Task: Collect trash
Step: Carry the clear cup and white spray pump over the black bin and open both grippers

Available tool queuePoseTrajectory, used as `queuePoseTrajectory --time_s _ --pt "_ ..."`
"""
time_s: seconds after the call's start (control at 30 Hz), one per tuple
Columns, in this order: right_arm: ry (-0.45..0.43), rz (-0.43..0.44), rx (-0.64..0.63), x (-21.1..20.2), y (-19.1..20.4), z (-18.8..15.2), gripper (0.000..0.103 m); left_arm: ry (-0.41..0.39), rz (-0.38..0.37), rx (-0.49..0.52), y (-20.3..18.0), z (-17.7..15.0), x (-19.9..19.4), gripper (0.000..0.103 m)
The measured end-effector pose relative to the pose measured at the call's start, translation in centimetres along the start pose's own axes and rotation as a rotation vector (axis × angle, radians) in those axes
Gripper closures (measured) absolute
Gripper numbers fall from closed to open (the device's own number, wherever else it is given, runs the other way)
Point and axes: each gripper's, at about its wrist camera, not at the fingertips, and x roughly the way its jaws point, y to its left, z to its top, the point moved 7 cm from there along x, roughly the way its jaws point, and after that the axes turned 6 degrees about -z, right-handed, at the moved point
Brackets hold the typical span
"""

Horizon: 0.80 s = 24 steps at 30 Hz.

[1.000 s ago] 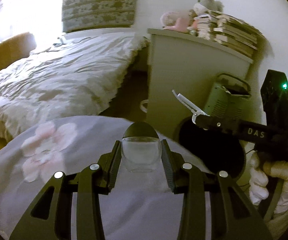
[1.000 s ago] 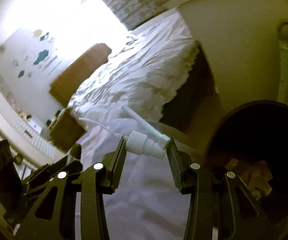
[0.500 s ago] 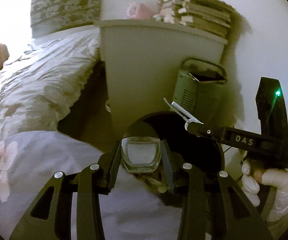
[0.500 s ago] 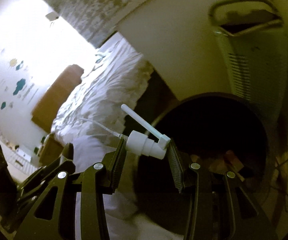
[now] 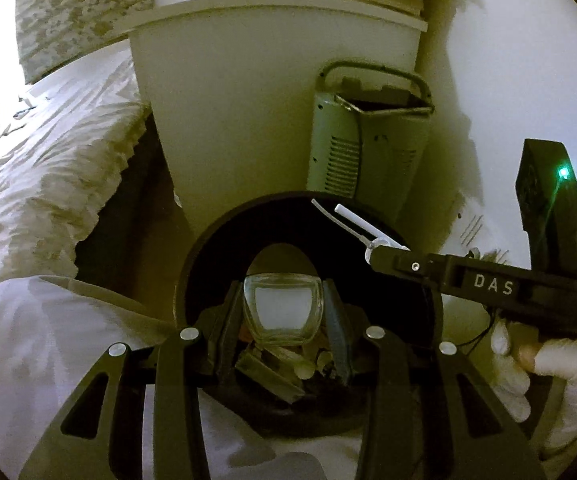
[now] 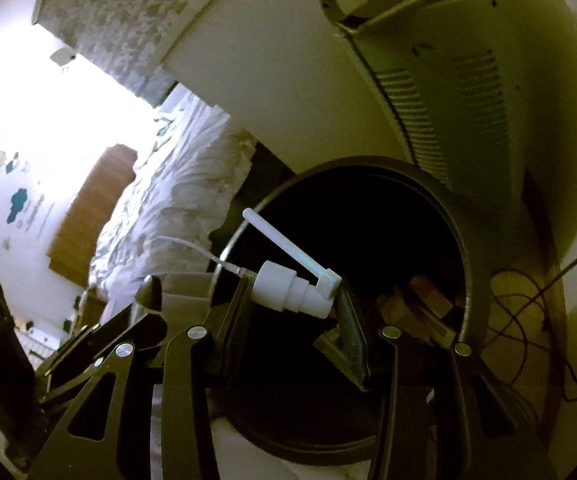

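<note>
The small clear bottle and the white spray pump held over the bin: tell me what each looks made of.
Small clear bottle in the left gripper: probably glass, glossy; thick see-through walls with bright rim reflections.

White spray pump in the right gripper: plastic, matte and opaque, moulded in steps, with a thin translucent dip tube.

Round black bin: smooth dark rim; plastic or metal, unclear.

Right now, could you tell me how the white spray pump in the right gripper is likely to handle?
The spray pump looks like light, rigid plastic. Its thin clear dip tube curves, so it is probably floppy. Its rounded collar might twist between the fingers.
</note>
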Motion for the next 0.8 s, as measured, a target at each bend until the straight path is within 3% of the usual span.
queuePoseTrajectory --time_s 0.57,0.67,0.77,0.8 --pt "0.05 -0.029 0.028 1.3 -1.6 -1.2 0.06 0.045 0.007 0.019 -1.0 -0.1 2.2 0.063" --pt "0.048 -0.034 0.044 1.2 -1.7 -1.2 0.047 0.039 0.013 0.023 -1.1 0.0 1.9 0.062" --pt "0.042 -0.041 0.045 0.9 -1.7 -1.3 0.044 0.032 0.014 0.025 -1.2 0.0 1.6 0.059" --pt "0.041 -0.042 0.046 0.9 -1.6 -1.3 0.044 0.026 0.015 0.024 -1.1 0.1 1.4 0.053"
